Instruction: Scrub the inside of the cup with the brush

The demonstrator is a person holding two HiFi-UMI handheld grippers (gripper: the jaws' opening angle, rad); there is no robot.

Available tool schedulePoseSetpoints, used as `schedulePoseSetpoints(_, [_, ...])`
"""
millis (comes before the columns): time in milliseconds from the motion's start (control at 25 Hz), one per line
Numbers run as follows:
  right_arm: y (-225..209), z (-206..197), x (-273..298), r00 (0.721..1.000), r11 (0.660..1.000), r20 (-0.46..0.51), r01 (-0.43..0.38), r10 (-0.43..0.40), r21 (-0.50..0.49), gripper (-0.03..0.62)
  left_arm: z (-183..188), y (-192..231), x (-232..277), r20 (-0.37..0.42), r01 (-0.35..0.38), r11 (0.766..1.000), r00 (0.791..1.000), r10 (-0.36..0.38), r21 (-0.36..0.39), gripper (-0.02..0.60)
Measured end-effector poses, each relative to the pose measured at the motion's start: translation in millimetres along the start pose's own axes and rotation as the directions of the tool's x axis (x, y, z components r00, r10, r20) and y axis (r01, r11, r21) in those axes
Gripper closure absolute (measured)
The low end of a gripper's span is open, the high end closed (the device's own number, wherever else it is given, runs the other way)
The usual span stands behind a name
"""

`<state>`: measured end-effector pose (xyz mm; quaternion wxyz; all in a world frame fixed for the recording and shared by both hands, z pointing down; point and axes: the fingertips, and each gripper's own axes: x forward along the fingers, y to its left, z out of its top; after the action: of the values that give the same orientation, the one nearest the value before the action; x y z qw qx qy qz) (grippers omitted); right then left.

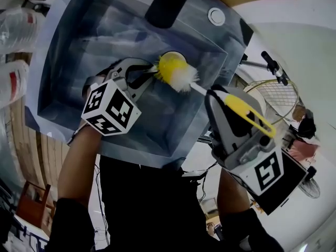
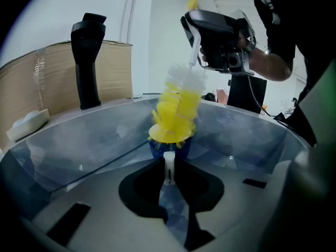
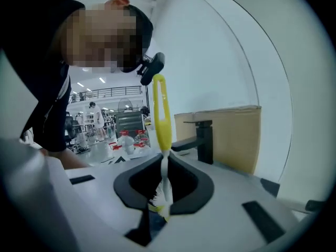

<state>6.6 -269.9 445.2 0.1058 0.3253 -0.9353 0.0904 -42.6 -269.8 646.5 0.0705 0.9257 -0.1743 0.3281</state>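
Note:
Over the sink my left gripper [image 1: 148, 70] is shut on the white handle of a small blue cup [image 2: 167, 147] with a yellow rim [image 1: 170, 61]. In the left gripper view that handle sits pinched between the jaws [image 2: 168, 169]. The brush [image 1: 182, 77] has yellow and white bristles, and its bristle head [image 2: 178, 106] is pushed into the cup's mouth from above. My right gripper [image 1: 214, 94] is shut on the brush's thin white stem, just below the yellow handle [image 3: 160, 112]. That gripper [image 2: 220, 35] hangs above and beyond the cup.
The grey sink basin [image 1: 79, 46] lies below both grippers, with a black faucet [image 1: 168, 4] at its back edge and a cardboard panel [image 2: 47, 83] behind it. Plastic bottles [image 1: 14, 83] stand at the left. The person's arm [image 1: 79, 167] reaches in from below.

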Motion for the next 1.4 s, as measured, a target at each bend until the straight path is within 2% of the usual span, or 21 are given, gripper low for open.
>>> schedulePoseSetpoints(200, [-7.9, -58.5, 34.5, 0.999, 0.991, -0.053, 0.015, -0.008, 0.133, 0.544, 0.4, -0.2, 0.6, -0.004, -0.004, 1.000, 1.000, 0.004, 0.008, 0.512])
schedulePoseSetpoints(320, [-14.1, -69.9, 39.7, 0.997, 0.992, -0.069, 0.047, -0.039, 0.117, 0.546, 0.8, 0.6, 0.1, -0.003, -0.004, 1.000, 1.000, 0.004, 0.010, 0.512])
schedulePoseSetpoints(440, [-18.4, -56.1, 35.0, 0.997, 0.995, -0.062, 0.054, -0.049, 0.078, 0.549, -0.8, 0.0, -0.8, -0.008, -0.003, 1.000, 1.000, 0.004, 0.012, 0.512])
schedulePoseSetpoints(600, [-33.4, -0.2, 12.9, 0.992, 0.994, 0.063, 0.107, -0.108, 0.025, 0.553, 0.0, -1.5, -0.3, -0.006, 0.001, 1.000, 1.000, -0.001, 0.014, 0.512])
schedulePoseSetpoints(680, [-36.6, 7.9, 16.2, 0.989, 0.993, 0.095, 0.116, -0.116, 0.005, 0.553, -0.2, -0.6, -0.7, -0.007, 0.000, 1.000, 1.000, 0.000, 0.015, 0.512])
schedulePoseSetpoints(960, [-22.7, -63.0, 58.4, 0.996, 0.995, -0.036, 0.080, -0.078, 0.060, 0.551, 0.1, 1.3, -0.8, -0.003, -0.003, 1.000, 1.000, 0.003, 0.007, 0.512])
schedulePoseSetpoints(1080, [-25.7, -54.0, 54.8, 0.997, 0.997, -0.044, 0.067, -0.065, 0.034, 0.553, -1.2, 1.5, -2.7, -0.002, -0.001, 1.000, 1.000, 0.001, -0.003, 0.512])
schedulePoseSetpoints(1280, [-37.7, 2.5, 5.0, 0.994, 0.992, 0.013, 0.114, -0.113, -0.062, 0.553, 0.4, 0.4, -1.5, -0.003, -0.003, 1.000, 1.000, 0.003, -0.003, 0.512])
schedulePoseSetpoints(1400, [-39.8, -12.5, -6.7, 0.992, 0.991, -0.020, 0.126, -0.127, -0.049, 0.553, -0.1, 0.8, -1.9, -0.004, -0.002, 1.000, 1.000, 0.002, -0.002, 0.512])
